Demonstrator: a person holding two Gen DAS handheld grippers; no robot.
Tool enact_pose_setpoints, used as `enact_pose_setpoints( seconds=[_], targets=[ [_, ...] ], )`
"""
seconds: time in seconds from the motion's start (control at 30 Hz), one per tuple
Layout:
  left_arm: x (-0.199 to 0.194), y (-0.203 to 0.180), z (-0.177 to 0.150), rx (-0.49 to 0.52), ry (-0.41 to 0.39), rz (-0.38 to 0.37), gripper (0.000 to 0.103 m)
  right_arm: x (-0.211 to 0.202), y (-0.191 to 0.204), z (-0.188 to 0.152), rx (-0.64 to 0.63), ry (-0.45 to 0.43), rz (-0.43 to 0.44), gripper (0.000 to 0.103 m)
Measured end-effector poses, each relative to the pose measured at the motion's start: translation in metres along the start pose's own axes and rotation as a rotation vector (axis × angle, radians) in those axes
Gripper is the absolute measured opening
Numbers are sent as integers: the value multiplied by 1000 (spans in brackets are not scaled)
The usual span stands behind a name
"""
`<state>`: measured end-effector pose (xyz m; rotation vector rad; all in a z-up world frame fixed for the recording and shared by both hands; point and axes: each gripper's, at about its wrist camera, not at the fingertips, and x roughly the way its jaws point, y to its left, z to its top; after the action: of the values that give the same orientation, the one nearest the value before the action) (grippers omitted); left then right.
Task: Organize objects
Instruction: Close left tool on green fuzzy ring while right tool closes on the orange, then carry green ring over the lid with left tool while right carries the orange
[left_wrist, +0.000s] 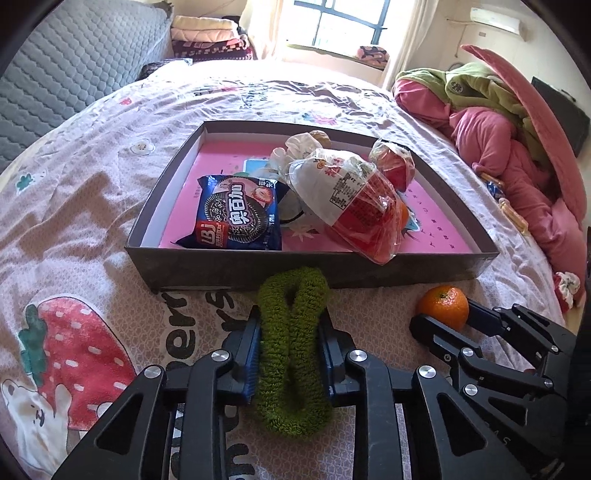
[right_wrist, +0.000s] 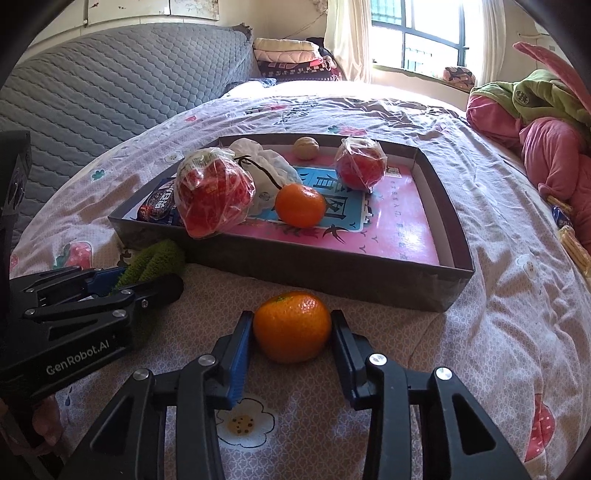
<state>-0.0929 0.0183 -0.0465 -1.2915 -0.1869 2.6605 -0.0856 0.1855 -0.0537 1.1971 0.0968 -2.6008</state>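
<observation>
We see a moss-green fuzzy scrunchie (left_wrist: 291, 350) and a bright orange tangerine (right_wrist: 291, 326) on a bedspread (left_wrist: 92, 206) of pale pink, printed with red white-dotted strawberries, small flowers and dark lettering. The shallow box (left_wrist: 314, 267) is dark grey-brown outside, with a white inner wall and a pink and blue printed floor. In it we find a dark blue cookie packet (left_wrist: 240, 218) showing black biscuits, red contents in a clear bag (left_wrist: 354, 210), and a second orange tangerine (right_wrist: 300, 205). Both grippers are black with blue pads (right_wrist: 236, 365).
</observation>
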Motion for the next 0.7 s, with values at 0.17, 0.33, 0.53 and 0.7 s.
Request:
enact_pose_setpoints(
  seconds=[0.17,0.33,0.53,0.7],
  targets=[
    [-13,-5,1,31,-47,-13,25,-5,0,2,4,-22,16,40],
    [-34,-10,3,65,-149,13,25,-14,2,6,-4,-65,20,40],
    [-46,-1,11,59,-202,45,25,-28,4,15,-38,-141,-29,40],
    [-50,8,17,33,-216,60,25,-36,-1,22,-24,-183,-50,40]
  ],
)
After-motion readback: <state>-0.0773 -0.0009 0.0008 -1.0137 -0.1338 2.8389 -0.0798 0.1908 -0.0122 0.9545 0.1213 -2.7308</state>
